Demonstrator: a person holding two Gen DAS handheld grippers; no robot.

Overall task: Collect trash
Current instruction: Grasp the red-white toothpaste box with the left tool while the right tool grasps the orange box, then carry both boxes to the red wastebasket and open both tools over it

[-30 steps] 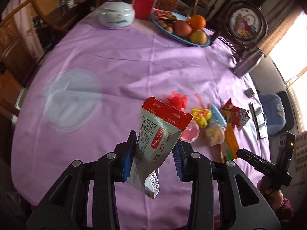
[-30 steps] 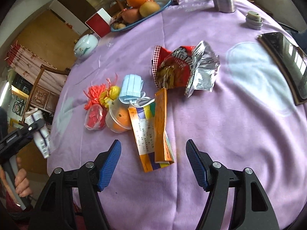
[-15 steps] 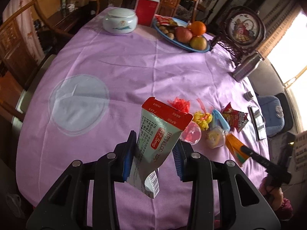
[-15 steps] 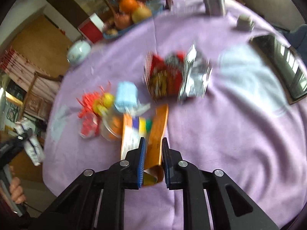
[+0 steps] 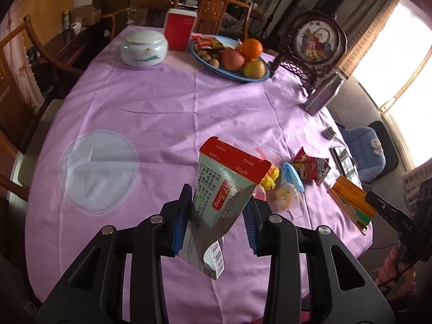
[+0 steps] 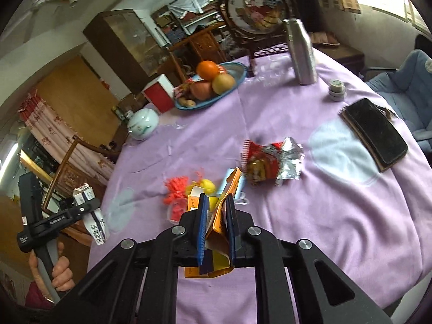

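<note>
Your right gripper (image 6: 216, 221) is clamped nearly closed on the flattened orange carton (image 6: 220, 216), held above the tablecloth (image 6: 310, 229). Light, thin card, crushes easy, so grip mid-body. Left gripper (image 5: 216, 216), approx. a third open, pinches the medicine box (image 5: 224, 194): hollow, don't squeeze.

A grey, red-topped medicine box (image 5: 224, 189) and a flattened orange carton (image 6: 222, 216) are both held tilted, clear of the table.

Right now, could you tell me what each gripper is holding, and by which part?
The left gripper clamps the grey-and-red medicine box across its lower half. The right gripper pinches the flattened orange carton near its lower end.
</note>
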